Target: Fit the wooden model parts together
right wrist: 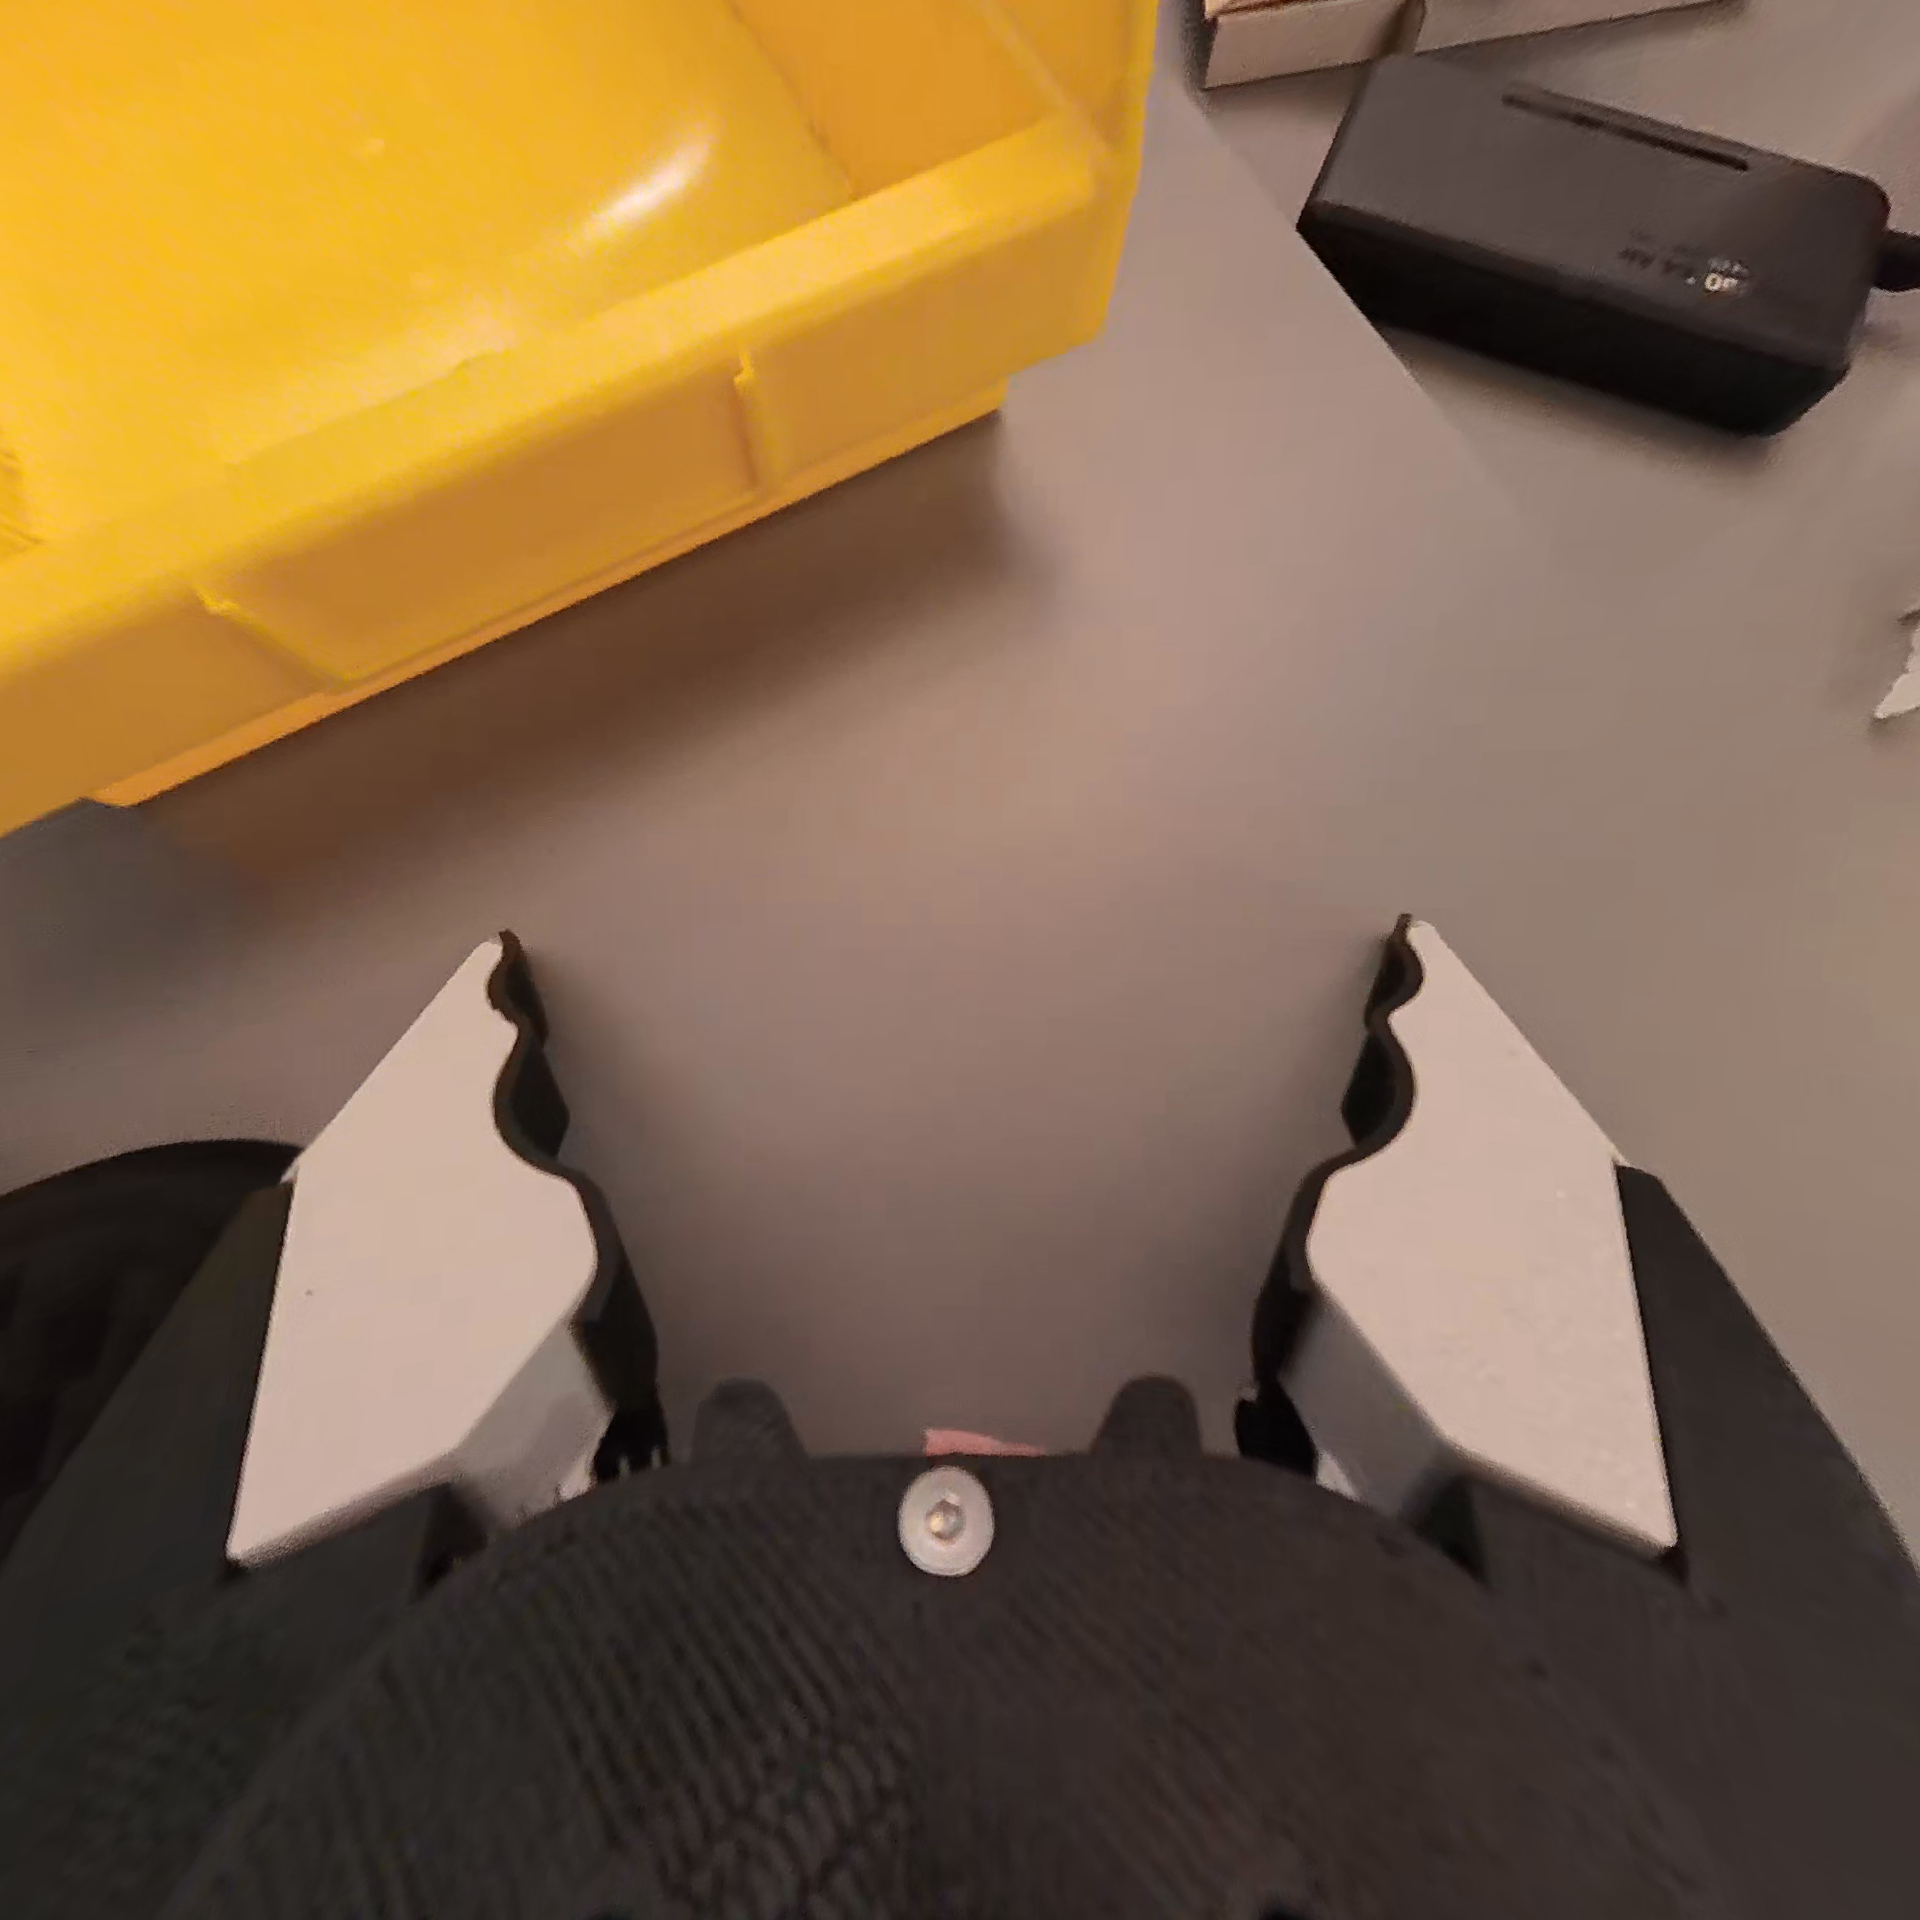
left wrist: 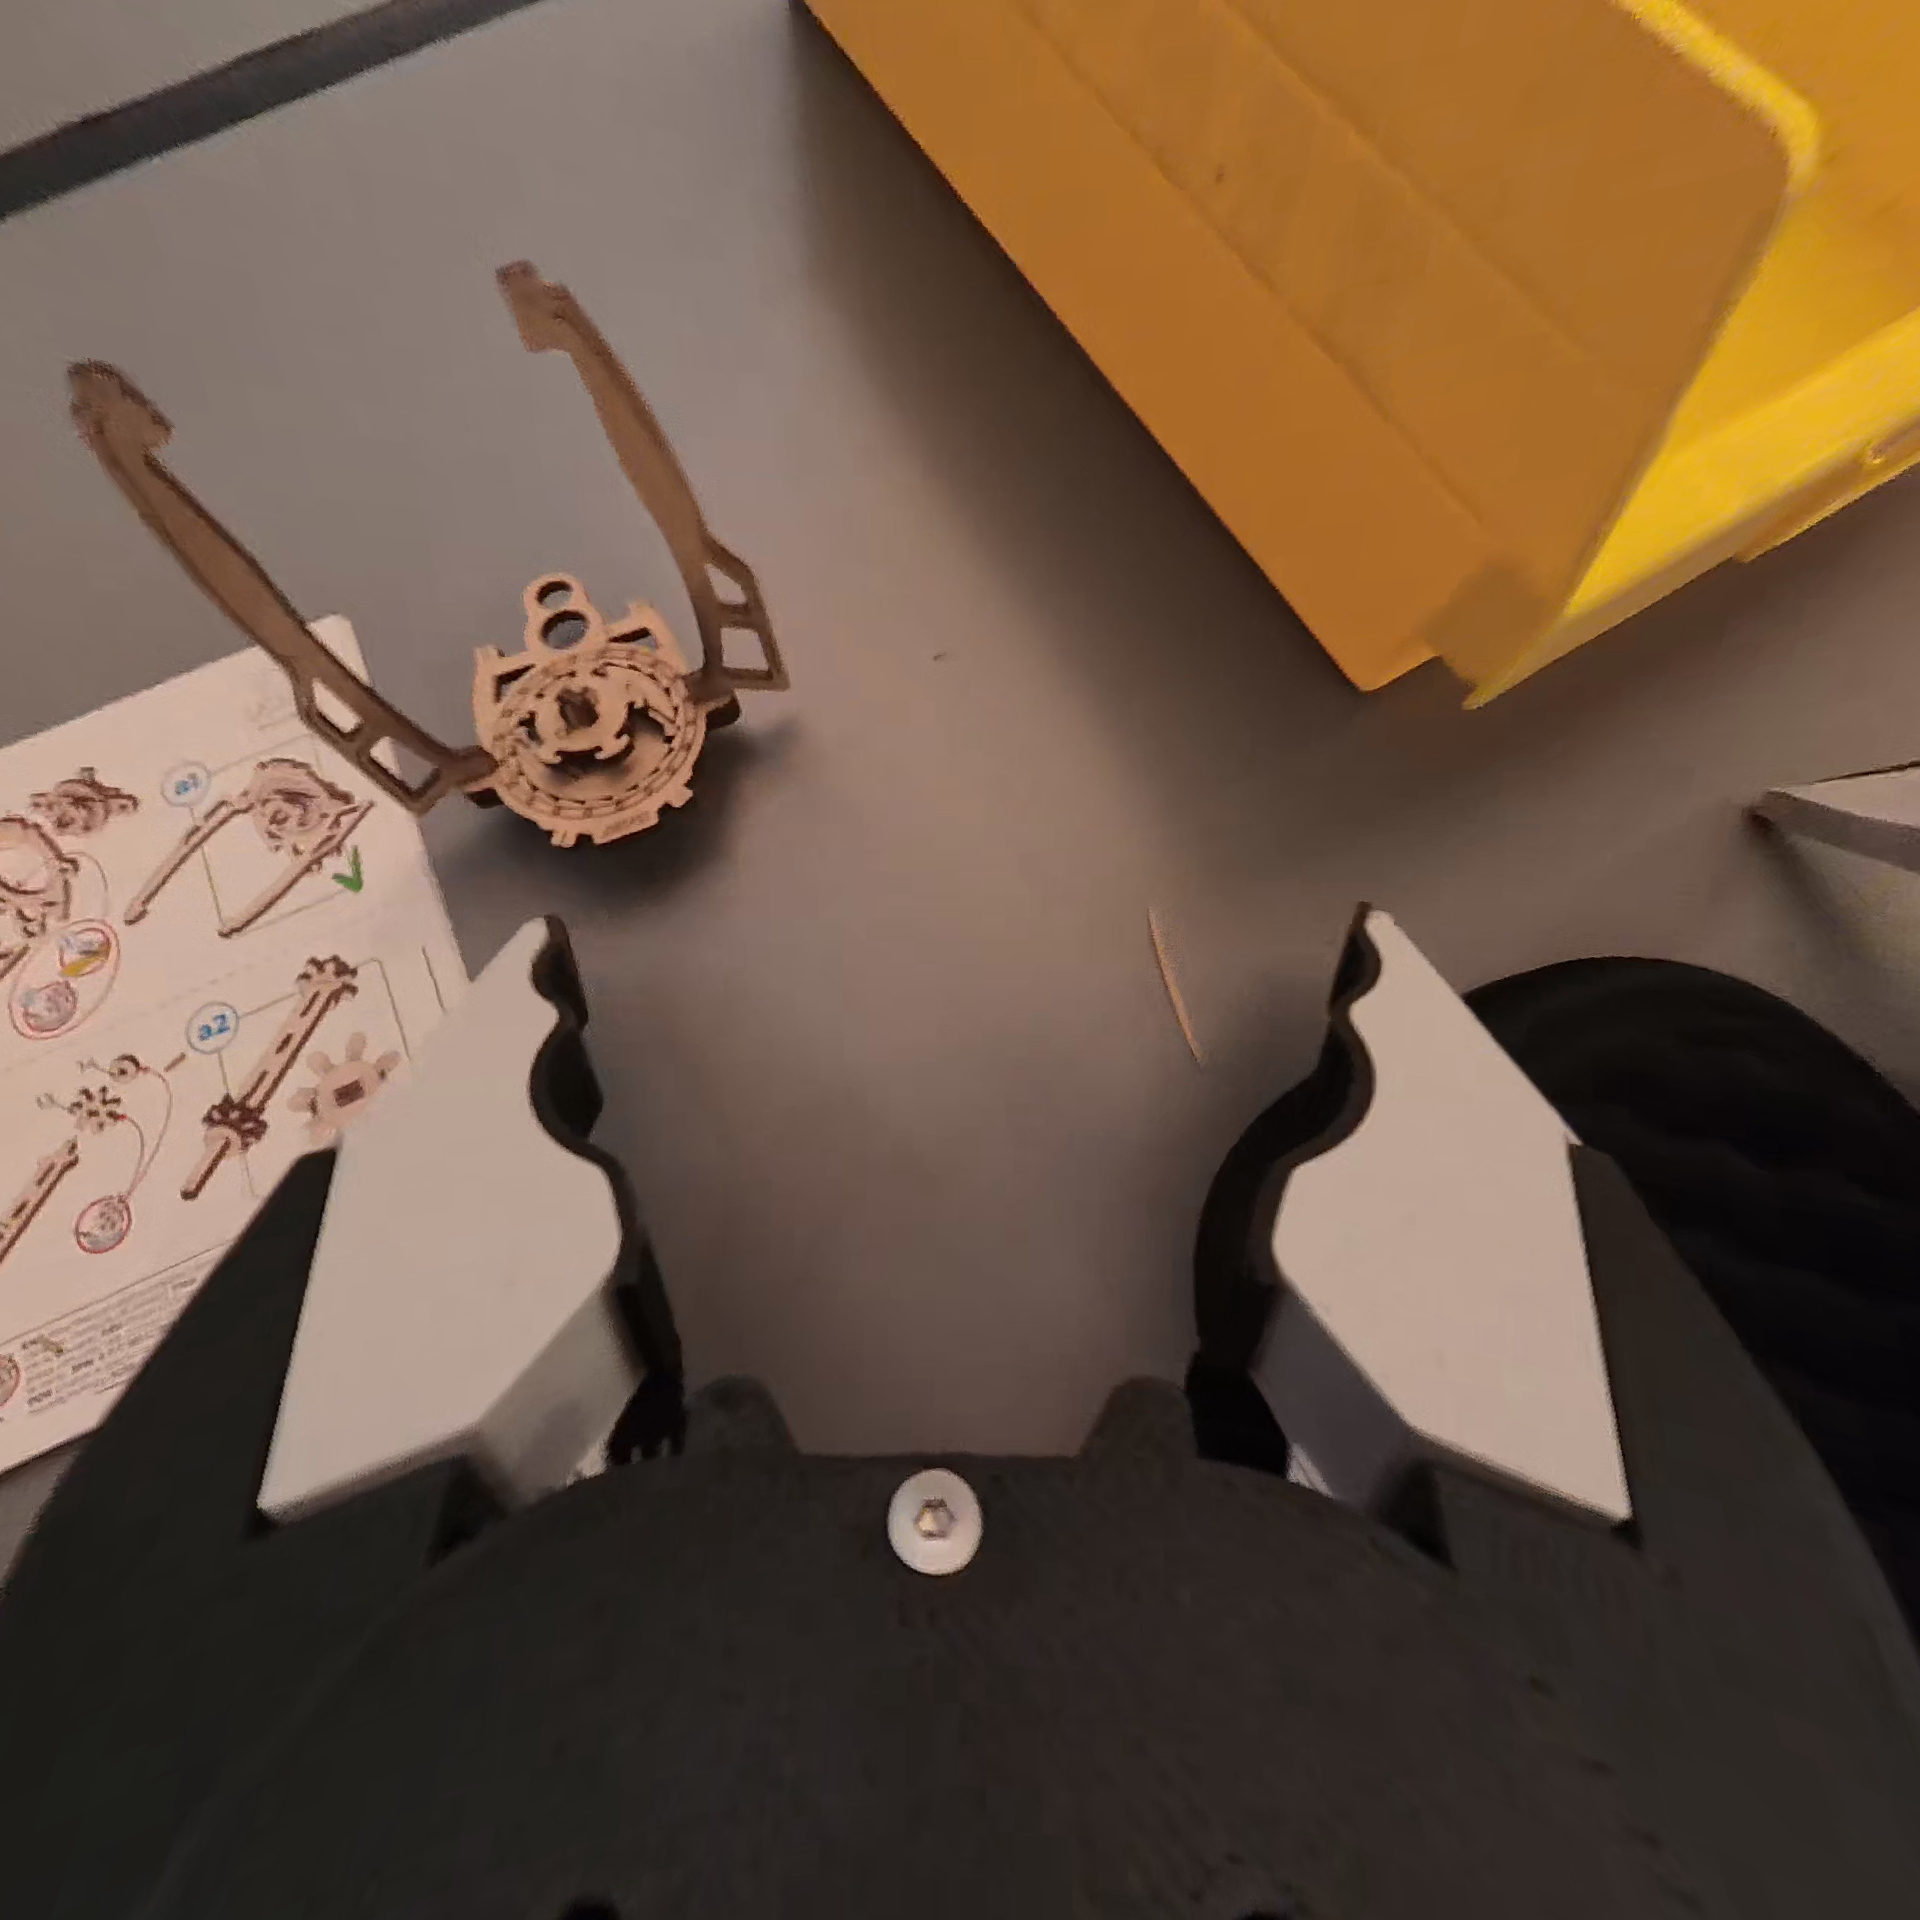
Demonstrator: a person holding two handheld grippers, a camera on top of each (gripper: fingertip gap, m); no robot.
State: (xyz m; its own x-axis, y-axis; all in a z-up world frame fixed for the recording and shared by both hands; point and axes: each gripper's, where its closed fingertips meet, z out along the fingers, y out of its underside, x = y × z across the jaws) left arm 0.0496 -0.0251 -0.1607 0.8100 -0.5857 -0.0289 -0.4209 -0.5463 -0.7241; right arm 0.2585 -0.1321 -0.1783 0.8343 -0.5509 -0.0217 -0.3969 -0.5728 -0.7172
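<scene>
**A:** What does the left camera show?

**B:** The left claw (left wrist: 956,935) hangs over a grey table (left wrist: 935,790) with its two fingers spread wide and nothing between them. Ahead of it and to its left stands a wooden model (left wrist: 587,717): a round, gear-like disc with two long curved arms rising from its sides. Its left arm reaches over the corner of an instruction sheet (left wrist: 197,997), which lies on the table beside the claw's left finger and partly under it. A thin wooden sliver (left wrist: 1174,982) lies just inside the claw's right finger. Ahead and to the right sits a yellow bin (left wrist: 1351,312).

**A:** And the right camera?

**B:** The right claw (right wrist: 956,935) is also wide open and empty, over bare grey table. The yellow bin (right wrist: 499,343) fills the space ahead and to its left. Ahead and to its right, well apart from the bin, lies a black box-shaped device (right wrist: 1590,239) with a cable at its far end. The wooden model is out of this view.

**A:** Is either claw touching the model?

**B:** No. The left claw is near it but clearly apart.
</scene>
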